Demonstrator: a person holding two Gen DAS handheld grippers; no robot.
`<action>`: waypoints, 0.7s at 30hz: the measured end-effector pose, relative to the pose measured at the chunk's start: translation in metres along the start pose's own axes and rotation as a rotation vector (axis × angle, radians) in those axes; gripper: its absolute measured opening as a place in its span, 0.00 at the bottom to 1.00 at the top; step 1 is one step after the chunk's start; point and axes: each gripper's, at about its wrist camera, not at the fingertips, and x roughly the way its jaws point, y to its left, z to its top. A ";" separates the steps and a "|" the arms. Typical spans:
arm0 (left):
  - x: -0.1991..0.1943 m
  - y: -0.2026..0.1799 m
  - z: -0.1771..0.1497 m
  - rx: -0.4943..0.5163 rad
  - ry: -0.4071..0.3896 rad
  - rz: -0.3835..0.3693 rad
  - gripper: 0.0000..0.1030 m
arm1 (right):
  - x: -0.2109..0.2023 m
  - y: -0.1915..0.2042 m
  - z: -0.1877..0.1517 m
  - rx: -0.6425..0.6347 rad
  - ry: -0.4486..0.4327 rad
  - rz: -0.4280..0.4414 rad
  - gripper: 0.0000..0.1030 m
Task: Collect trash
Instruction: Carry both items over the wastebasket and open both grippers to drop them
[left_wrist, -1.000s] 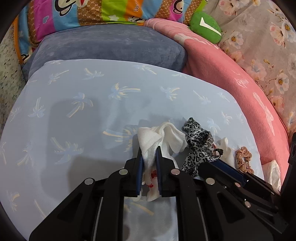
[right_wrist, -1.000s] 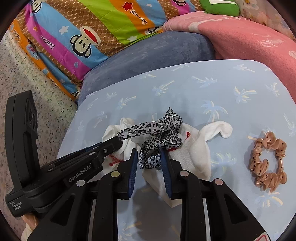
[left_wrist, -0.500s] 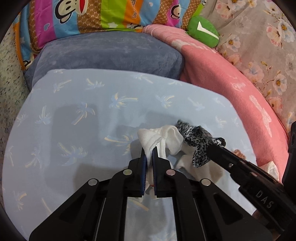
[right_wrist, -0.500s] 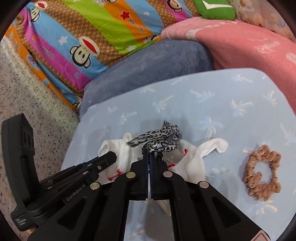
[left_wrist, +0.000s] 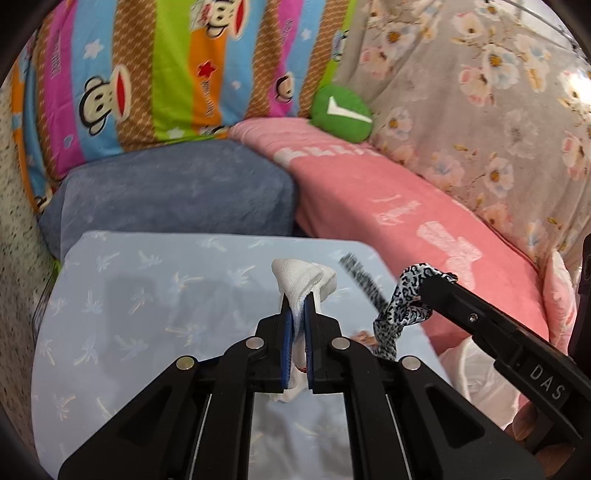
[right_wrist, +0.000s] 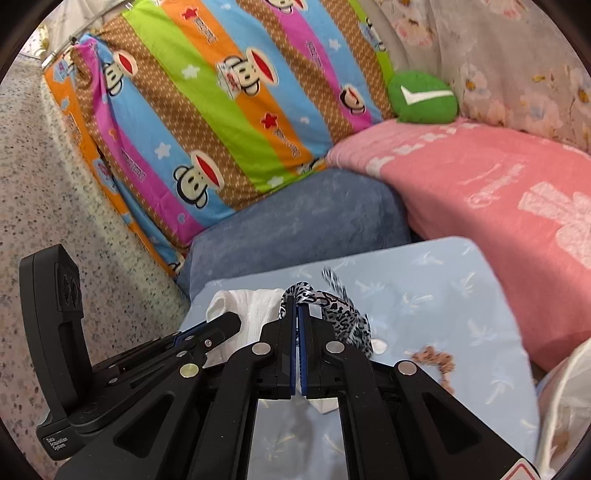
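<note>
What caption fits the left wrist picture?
Left fingers pinch a white sock; right gripper holds a leopard-print strip.

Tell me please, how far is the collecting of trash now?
Done: nothing looks collected yet. In hand: the left gripper is shut on the white sock, the right gripper on the leopard-print band; both hang above the blue sheet. Left: the tan scrunchie lies there.
</note>
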 end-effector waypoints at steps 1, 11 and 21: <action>-0.004 -0.009 0.001 0.011 -0.010 -0.010 0.05 | -0.011 -0.002 0.002 -0.005 -0.015 -0.008 0.02; -0.028 -0.091 -0.002 0.121 -0.051 -0.107 0.06 | -0.117 -0.044 0.011 0.013 -0.136 -0.081 0.02; -0.028 -0.167 -0.020 0.220 -0.020 -0.210 0.06 | -0.190 -0.104 -0.001 0.088 -0.201 -0.175 0.02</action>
